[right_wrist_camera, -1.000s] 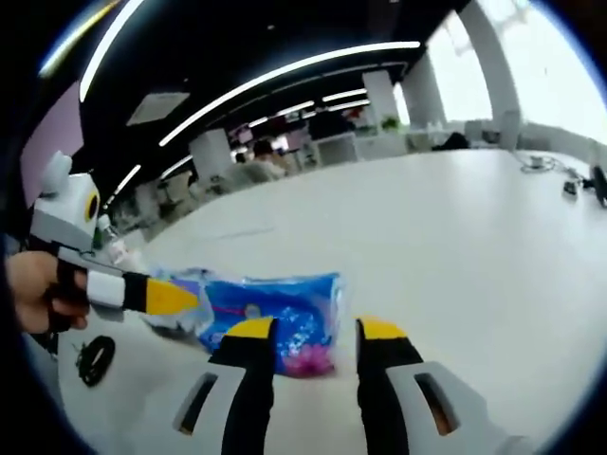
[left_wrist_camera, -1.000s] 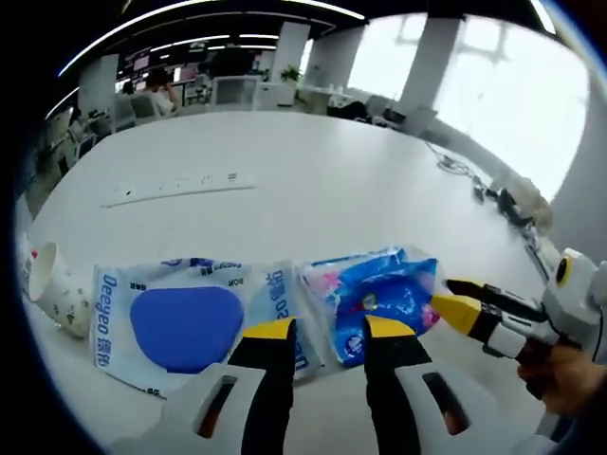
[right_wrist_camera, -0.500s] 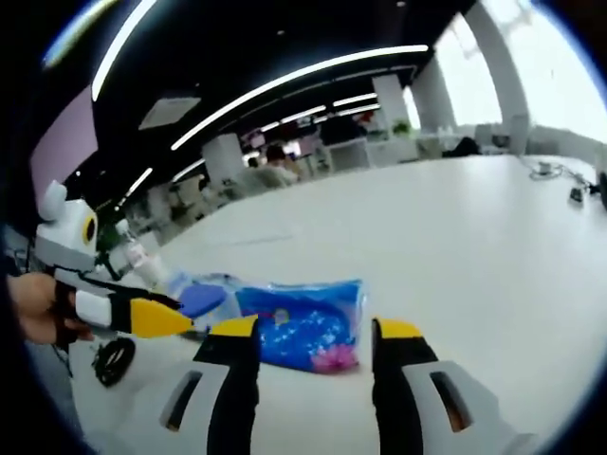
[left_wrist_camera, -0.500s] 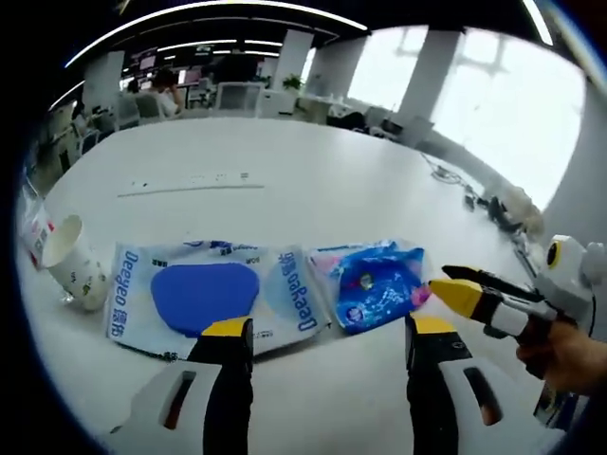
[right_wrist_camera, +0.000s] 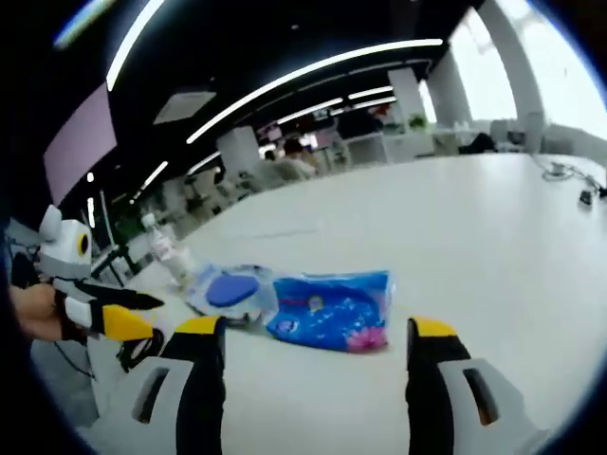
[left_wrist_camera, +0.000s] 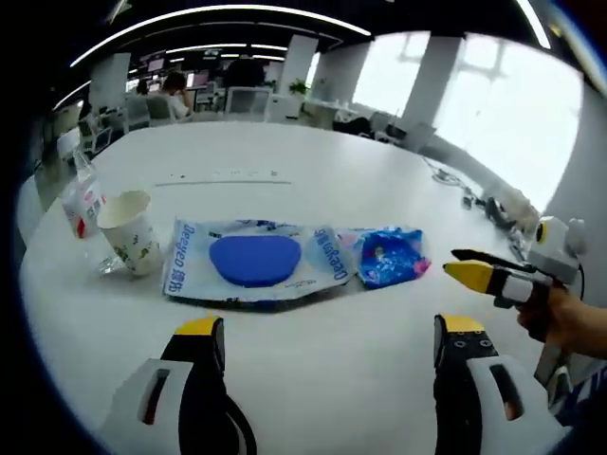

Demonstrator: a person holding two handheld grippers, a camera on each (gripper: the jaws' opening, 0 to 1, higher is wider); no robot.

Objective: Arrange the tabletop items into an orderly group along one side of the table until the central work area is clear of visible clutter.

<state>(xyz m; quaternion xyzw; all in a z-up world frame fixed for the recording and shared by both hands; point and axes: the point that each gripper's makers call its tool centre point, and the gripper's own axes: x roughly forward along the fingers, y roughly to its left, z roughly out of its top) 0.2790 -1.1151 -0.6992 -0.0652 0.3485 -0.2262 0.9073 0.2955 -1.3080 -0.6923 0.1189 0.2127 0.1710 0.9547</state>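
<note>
White table (left_wrist_camera: 313,180): wipes pack (left_wrist_camera: 254,263) lay flat, long axis left-right, touching blue packet (left_wrist_camera: 391,256); paper cup (left_wrist_camera: 130,231) and bottle (left_wrist_camera: 82,199) upright beside. Left gripper (left_wrist_camera: 327,334) and right gripper (right_wrist_camera: 316,336) both spread wide, gripping nothing.

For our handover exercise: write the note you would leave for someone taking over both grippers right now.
Left gripper: open, empty, held back from the items. Right gripper: open, empty.
Items lie in a row on the white table: water bottle, paper cup, large wipes pack, small blue pack touching its end.
Done: items look grouped in a line.
Left: check the row sits along one side; a white strip lies farther back.
</note>
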